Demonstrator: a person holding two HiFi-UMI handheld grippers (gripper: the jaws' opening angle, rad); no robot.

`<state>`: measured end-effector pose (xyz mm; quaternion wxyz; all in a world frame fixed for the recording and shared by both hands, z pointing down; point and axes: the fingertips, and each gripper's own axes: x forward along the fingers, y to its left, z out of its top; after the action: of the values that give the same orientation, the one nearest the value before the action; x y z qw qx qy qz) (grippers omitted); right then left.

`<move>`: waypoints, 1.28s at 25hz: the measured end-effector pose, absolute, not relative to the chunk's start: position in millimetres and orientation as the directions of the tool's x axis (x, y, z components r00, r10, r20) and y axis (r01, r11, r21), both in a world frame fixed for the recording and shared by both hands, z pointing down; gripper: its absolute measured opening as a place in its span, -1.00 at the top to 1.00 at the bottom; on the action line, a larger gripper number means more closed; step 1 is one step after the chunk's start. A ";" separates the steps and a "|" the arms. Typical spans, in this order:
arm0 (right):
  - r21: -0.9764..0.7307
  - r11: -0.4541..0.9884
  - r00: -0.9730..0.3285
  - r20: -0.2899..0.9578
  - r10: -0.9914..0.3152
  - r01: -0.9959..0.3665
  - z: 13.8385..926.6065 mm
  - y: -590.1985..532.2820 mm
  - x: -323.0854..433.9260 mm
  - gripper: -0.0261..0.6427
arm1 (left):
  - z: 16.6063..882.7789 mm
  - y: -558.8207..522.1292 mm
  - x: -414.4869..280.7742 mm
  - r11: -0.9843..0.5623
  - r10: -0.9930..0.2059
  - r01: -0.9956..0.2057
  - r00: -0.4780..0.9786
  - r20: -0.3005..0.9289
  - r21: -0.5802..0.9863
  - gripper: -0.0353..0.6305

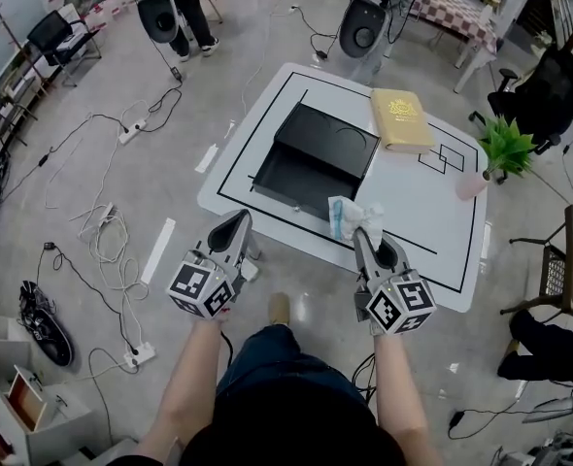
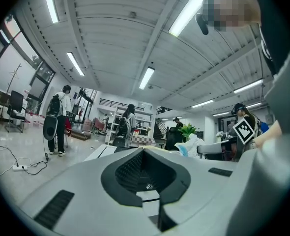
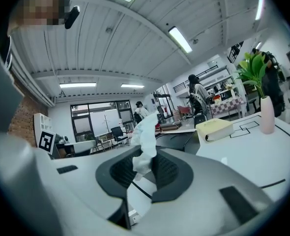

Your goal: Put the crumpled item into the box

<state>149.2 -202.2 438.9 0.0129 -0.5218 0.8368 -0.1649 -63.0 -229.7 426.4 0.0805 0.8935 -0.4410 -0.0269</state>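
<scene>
A crumpled white and pale-blue item [image 1: 353, 216] hangs over the near edge of the white table [image 1: 418, 207], and my right gripper [image 1: 362, 235] is shut on it. In the right gripper view the crumpled item [image 3: 145, 137] sticks up from between the jaws of that gripper [image 3: 144, 157]. The open black box [image 1: 316, 158] lies just beyond it, at the table's middle. My left gripper [image 1: 236, 225] hovers off the table's near-left corner with its jaws together and nothing in them. From the left gripper [image 2: 145, 152] the crumpled item [image 2: 191, 144] shows to the right.
A thick yellow book [image 1: 401, 117] lies behind the box to the right. A green plant [image 1: 506, 145] in a pale vase [image 1: 471, 184] stands at the table's right edge. Cables and power strips [image 1: 131, 132] trail over the floor on the left. People and chairs stand around the room.
</scene>
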 end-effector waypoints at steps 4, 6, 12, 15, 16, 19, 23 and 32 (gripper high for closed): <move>-0.286 0.399 -0.454 0.159 -0.877 -0.871 440.8 -223.3 143.6 0.74 | 429.3 -250.5 -61.7 -0.613 -0.780 -0.773 0.625 0.030 0.162 0.89; -0.283 0.403 -0.458 0.165 -0.873 -0.870 443.3 -233.6 139.7 0.74 | 430.5 -261.9 -61.6 -0.617 -0.777 -0.770 0.628 0.029 0.163 0.89; -0.280 0.382 -0.442 0.194 -0.876 -0.881 451.0 -259.4 130.7 0.73 | 435.8 -290.6 -63.7 -0.628 -0.766 -0.759 0.642 0.037 0.172 0.89; -0.286 0.350 -0.416 0.218 -0.883 -0.892 458.6 -271.7 131.5 0.73 | 440.4 -303.1 -64.5 -0.632 -0.761 -0.755 0.648 0.045 0.174 0.89; -0.288 0.344 -0.412 0.223 -0.883 -0.894 460.7 -275.4 131.6 0.73 | 442.0 -307.7 -64.7 -0.632 -0.760 -0.754 0.648 0.046 0.176 0.89; -0.282 0.343 -0.411 0.233 -0.881 -0.896 464.5 -285.7 129.6 0.73 | 445.1 -321.1 -65.4 -0.634 -0.758 -0.752 0.650 0.045 0.181 0.89; -0.256 0.348 -0.410 0.252 -0.877 -0.902 466.5 -298.7 122.1 0.73 | 446.7 -336.3 -69.3 -0.640 -0.753 -0.745 0.657 0.043 0.186 0.89; -0.188 0.366 -0.408 0.306 -0.860 -0.911 474.4 -323.5 107.9 0.73 | 450.8 -366.2 -73.5 -0.653 -0.741 -0.733 0.671 0.043 0.188 0.89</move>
<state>107.9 -323.5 474.4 -0.0778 -0.5383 0.8227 -0.1653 -73.5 -366.2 450.8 0.0953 0.9090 -0.4054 -0.0188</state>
